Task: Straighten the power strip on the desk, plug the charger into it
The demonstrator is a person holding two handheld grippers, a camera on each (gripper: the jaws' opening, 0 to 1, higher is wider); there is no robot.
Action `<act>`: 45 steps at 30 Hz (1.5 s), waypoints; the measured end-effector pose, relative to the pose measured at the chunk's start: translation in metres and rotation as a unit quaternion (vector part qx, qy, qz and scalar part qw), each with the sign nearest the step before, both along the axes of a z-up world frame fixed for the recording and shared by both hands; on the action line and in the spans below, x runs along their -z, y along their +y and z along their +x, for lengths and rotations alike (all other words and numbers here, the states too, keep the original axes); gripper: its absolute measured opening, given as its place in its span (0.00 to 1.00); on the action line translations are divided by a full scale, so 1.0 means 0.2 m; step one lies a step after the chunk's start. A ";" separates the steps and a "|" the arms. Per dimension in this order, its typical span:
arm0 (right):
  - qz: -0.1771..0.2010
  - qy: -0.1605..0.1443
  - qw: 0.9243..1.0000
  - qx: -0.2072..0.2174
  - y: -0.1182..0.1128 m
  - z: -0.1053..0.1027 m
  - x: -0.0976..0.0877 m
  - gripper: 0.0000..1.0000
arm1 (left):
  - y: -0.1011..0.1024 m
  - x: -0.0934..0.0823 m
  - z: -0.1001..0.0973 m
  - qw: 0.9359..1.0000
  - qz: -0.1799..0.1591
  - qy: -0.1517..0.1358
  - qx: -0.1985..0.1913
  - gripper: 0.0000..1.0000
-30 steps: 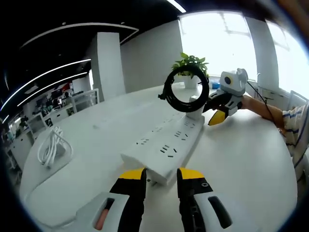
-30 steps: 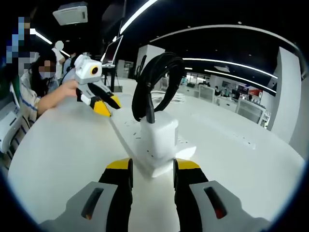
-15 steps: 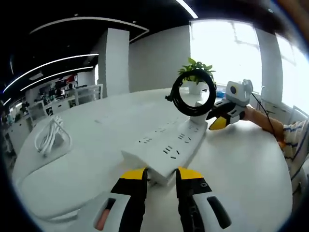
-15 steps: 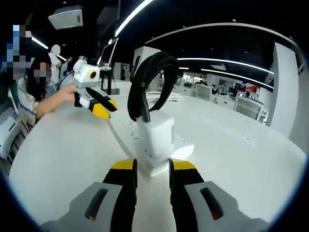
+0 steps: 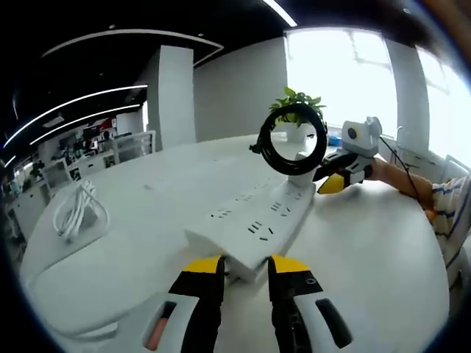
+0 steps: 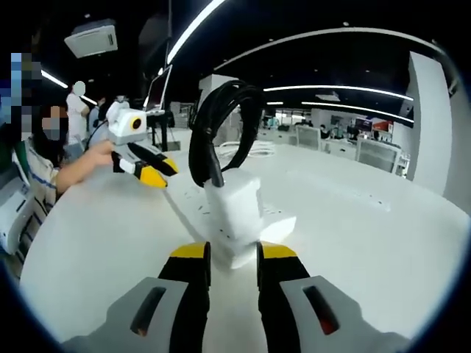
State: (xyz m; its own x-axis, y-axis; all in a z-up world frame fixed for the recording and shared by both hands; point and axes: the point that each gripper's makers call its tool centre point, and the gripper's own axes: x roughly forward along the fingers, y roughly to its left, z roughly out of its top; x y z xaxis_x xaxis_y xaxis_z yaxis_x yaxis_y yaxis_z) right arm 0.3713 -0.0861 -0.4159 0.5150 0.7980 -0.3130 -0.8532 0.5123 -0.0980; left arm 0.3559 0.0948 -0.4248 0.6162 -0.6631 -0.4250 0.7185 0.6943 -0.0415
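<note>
long white plastic power strip point(image 5: 254, 224) is lying on the white desk point(image 5: 368, 250), its near end between the left gripper point(image 5: 245, 268)'s parted jaws. right gripper view: right gripper point(image 6: 232, 254) is clamping the white block charger point(image 6: 232, 213) with black coiled cable point(image 6: 213, 132), standing on the strip; pressing straight down seems best.

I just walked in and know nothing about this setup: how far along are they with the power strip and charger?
Nearly finished, it seems. The white charger block with its coiled black cable already stands plugged into the long white power strip. In hand: each gripper, left and right, has its jaws at one end of the strip. Probably only final straightening on the white desk remains.
</note>
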 end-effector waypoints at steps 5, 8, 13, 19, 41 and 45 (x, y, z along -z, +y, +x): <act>-0.002 0.004 1.000 -0.003 0.00 -0.01 0.01 0.23 | 0.00 0.00 0.01 1.000 -0.014 0.006 -0.001 0.24; -0.001 0.007 1.000 -0.002 0.00 -0.01 0.01 0.23 | 0.00 0.00 0.00 1.000 -0.015 0.006 0.000 0.24; -0.005 0.007 1.000 -0.004 0.00 -0.02 0.01 0.23 | 0.00 0.00 0.00 1.000 -0.014 0.005 0.000 0.24; -0.006 0.008 1.000 -0.005 0.00 -0.02 0.01 0.23 | 0.00 0.00 0.00 1.000 -0.014 0.004 0.001 0.23; -0.012 0.007 1.000 -0.004 0.00 -0.03 0.01 0.23 | 0.00 0.00 0.00 1.000 -0.012 0.000 -0.003 0.24; -0.011 0.009 1.000 -0.001 0.00 -0.03 0.01 0.23 | 0.00 0.00 0.01 1.000 -0.015 -0.001 -0.006 0.24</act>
